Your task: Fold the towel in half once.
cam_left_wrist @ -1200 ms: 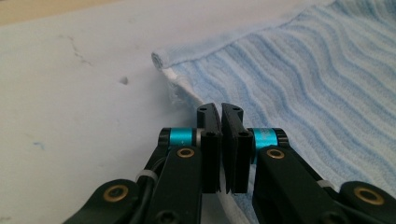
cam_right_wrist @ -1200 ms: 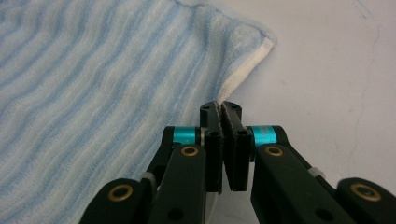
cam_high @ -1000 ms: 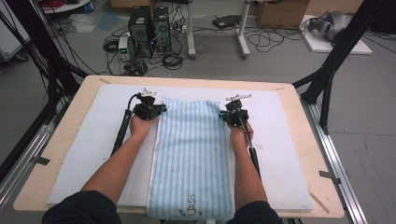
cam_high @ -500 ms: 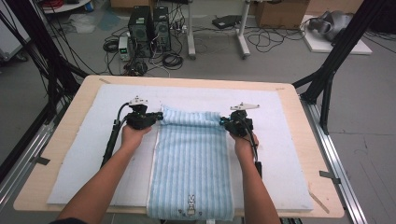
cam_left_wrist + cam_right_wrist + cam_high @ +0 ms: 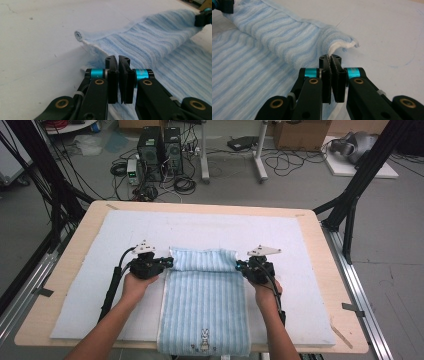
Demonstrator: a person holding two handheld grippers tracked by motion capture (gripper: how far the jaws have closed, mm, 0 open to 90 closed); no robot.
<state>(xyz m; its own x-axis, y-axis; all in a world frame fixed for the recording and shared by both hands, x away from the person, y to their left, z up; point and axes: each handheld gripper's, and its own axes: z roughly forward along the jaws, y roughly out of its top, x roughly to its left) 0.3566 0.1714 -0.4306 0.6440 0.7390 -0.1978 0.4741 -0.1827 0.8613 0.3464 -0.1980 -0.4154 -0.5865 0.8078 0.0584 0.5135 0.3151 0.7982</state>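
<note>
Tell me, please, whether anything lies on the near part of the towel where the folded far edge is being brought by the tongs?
Nothing visible does. Both tongs, left and right, are shut on the corners of the blue striped towel, and the stretch of it toward the rabbit motif at the near hem lies flat and bare.

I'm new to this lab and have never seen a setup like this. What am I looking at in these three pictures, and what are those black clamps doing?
A person stands at a table covered by a white mat and holds a hand-operated clamp in each hand. The high view looks down from above the person's side: the left gripper and right gripper sit at the two sides of a striped light blue towel with a small rabbit emblem. The other two pictures come from cameras riding on each clamp, looking along its black jaws. Both clamps are shut on the towel's far edge, one at each corner, with that end folded toward the person over the rest of the towel.
</note>
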